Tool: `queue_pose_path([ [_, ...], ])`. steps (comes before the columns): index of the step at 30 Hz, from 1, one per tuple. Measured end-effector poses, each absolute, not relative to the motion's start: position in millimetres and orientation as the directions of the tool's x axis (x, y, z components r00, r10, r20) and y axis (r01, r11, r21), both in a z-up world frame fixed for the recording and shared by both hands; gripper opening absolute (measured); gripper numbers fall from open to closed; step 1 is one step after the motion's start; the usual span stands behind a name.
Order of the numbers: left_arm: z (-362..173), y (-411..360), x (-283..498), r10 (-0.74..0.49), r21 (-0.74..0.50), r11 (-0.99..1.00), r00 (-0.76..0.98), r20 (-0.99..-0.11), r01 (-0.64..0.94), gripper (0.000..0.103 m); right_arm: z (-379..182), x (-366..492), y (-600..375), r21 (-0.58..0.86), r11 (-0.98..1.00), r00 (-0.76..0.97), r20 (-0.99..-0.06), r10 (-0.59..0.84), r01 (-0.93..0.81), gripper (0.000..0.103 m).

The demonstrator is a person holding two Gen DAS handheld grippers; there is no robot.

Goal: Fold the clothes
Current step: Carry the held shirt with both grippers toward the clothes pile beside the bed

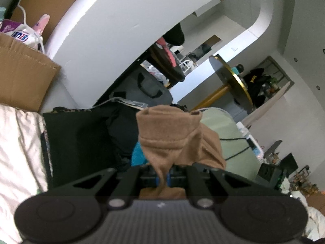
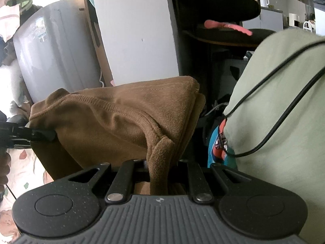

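Brown garment (image 2: pixel 113 118): my left gripper (image 1: pixel 163 180) and right gripper (image 2: pixel 160 174) each clamp bunched edge (cloth aloft, slack). Advice: tension evenly, align hems.

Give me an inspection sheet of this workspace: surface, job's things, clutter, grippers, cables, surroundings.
Surface: a pale patterned sheet at the left; no clear folding area in view.
Job's things: brown garment, bunched and held up between both grippers.
Clutter: black clothing, a teal item, a pale green fabric, a cardboard box with packets.
Grippers: left gripper shut on the brown garment; right gripper shut on another part of it.
Cables: black cable across the pale green fabric; white cable by the box.
Surroundings: white pillar, grey appliance, round gold-legged table, cluttered shelves.
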State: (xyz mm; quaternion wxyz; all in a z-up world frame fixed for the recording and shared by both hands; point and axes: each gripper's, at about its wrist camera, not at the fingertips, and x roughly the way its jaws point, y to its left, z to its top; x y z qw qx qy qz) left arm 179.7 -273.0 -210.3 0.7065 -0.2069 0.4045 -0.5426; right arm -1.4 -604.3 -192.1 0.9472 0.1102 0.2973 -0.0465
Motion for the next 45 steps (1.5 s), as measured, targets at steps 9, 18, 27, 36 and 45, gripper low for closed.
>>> queue_pose_path([
  [9, -243.2, -291.9, 218.6, -0.912, -0.707, 0.359, 0.068, -0.404, 0.609, 0.007, -229.4, 36.0, -619.4, 0.192, 0.970, 0.801, -0.599, -0.006, 0.151, 0.012],
  [18, -251.3, -313.8, 254.1, -0.893, -0.673, 0.390, 0.080, -0.442, 0.629, 0.007, -249.3, 77.8, -632.6, 0.188, 0.968, 0.783, -0.622, -0.013, 0.166, 0.013],
  [27, -267.2, -335.3, 295.3, -0.874, -0.659, 0.428, 0.098, -0.476, 0.619, 0.006, -269.6, 121.3, -642.3, 0.166, 0.967, 0.753, -0.657, -0.038, 0.194, 0.013],
  [36, -302.6, -346.6, 332.3, -0.838, -0.655, 0.501, 0.126, -0.531, 0.566, 0.006, -303.7, 178.4, -646.8, 0.156, 0.965, 0.707, -0.707, -0.039, 0.210, 0.013],
  [45, -342.0, -371.2, 365.9, -0.793, -0.626, 0.564, 0.144, -0.592, 0.538, 0.006, -334.9, 215.4, -658.4, 0.122, 0.958, 0.652, -0.754, -0.082, 0.261, 0.014],
])
